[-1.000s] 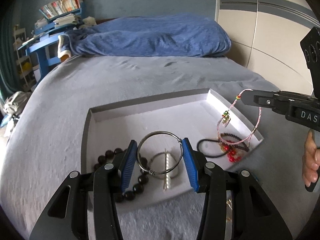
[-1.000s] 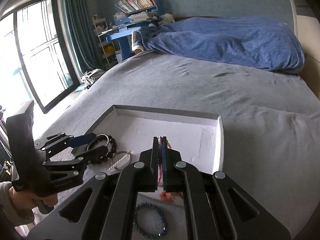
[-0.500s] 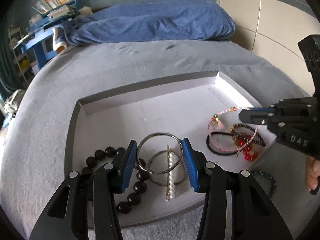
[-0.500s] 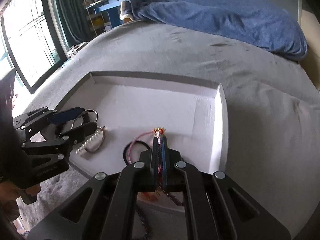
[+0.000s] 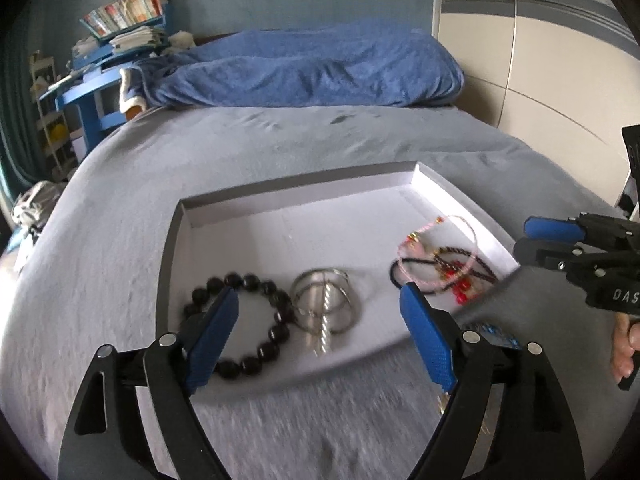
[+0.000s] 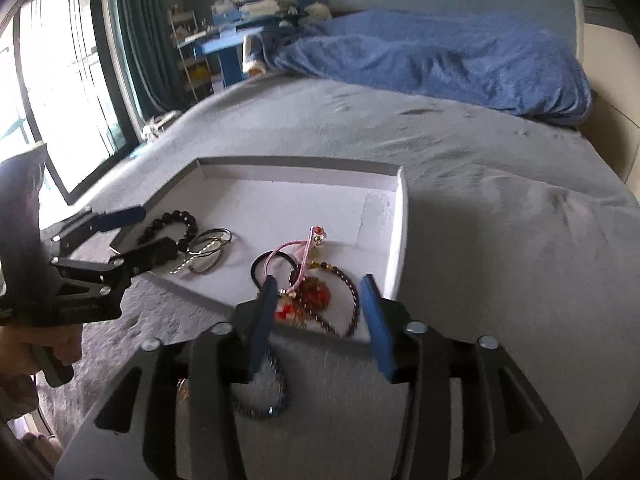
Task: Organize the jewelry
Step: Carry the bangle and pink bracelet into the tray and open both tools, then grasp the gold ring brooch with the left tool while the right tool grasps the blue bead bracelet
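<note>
Tray (image 5: pixel 304 216) of white card sits on the grey bed (image 5: pixel 280 140), most of the jewelry now inside it.

Left gripper (image 5: pixel 320 324): a second ago its blue pads held the silver ring (image 5: pixel 324 300) between them; now the jaws are opening wide with nothing between them, and the ring lies flat in the tray on the other hoop and the pearl pin. Black bead bracelet (image 5: pixel 244 320) just beside it, touching on the ring's left.

Right gripper (image 6: pixel 320 312): was pinched tight on the pink cord bracelet (image 6: pixel 296 252) a second ago; its jaws are opening too, no pad pressing anything. The cord has dropped onto the pile in the tray's near right corner, over the black hair tie (image 6: pixel 276 268) and beside the red bead cluster (image 6: pixel 316 292) and dark beaded strand (image 6: pixel 348 292).

Reading: both pieces released at once, two placements done.

Still outside the tray: blue bead bracelet (image 6: pixel 264 388) on the bed, under the right gripper's fingers, and something small and gold-coloured near it, too blurred to name. Likely next pick is the blue bracelet. Soft cover may let it sink, so a low scoop seems needed.
</note>
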`<state>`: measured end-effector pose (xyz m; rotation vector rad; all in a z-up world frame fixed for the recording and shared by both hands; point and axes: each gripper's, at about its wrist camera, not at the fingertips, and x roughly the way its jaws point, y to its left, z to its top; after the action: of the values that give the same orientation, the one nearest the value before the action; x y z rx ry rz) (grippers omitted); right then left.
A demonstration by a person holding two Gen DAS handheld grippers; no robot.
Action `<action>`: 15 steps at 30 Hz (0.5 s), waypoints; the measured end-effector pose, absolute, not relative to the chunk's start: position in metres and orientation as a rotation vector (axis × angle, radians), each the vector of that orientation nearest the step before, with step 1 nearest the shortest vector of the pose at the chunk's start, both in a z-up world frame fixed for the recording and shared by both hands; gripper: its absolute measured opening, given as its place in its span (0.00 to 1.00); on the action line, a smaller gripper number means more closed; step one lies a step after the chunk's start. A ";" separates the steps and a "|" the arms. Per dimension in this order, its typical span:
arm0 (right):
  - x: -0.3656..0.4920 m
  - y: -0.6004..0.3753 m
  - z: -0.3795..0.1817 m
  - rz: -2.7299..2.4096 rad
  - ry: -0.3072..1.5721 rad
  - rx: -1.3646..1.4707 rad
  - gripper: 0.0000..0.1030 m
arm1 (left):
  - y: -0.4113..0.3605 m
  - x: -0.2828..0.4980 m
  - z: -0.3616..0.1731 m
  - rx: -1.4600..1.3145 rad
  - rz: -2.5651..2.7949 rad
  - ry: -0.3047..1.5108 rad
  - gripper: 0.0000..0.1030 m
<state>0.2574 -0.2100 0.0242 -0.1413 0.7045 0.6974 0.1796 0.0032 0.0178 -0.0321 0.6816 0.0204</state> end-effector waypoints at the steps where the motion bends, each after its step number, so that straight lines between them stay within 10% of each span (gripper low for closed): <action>1: 0.250 -0.217 0.024 0.695 0.686 -0.126 0.50 | 0.002 0.176 0.017 -0.034 0.017 0.680 0.81; 15: 0.221 -0.261 -0.013 0.620 0.727 -0.012 0.60 | -0.035 0.131 0.003 0.001 -0.071 0.688 0.82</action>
<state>0.2215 -0.2607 -0.0132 -0.0118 0.7270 0.6198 0.1311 -0.0349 0.0027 0.0012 0.6877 -0.0706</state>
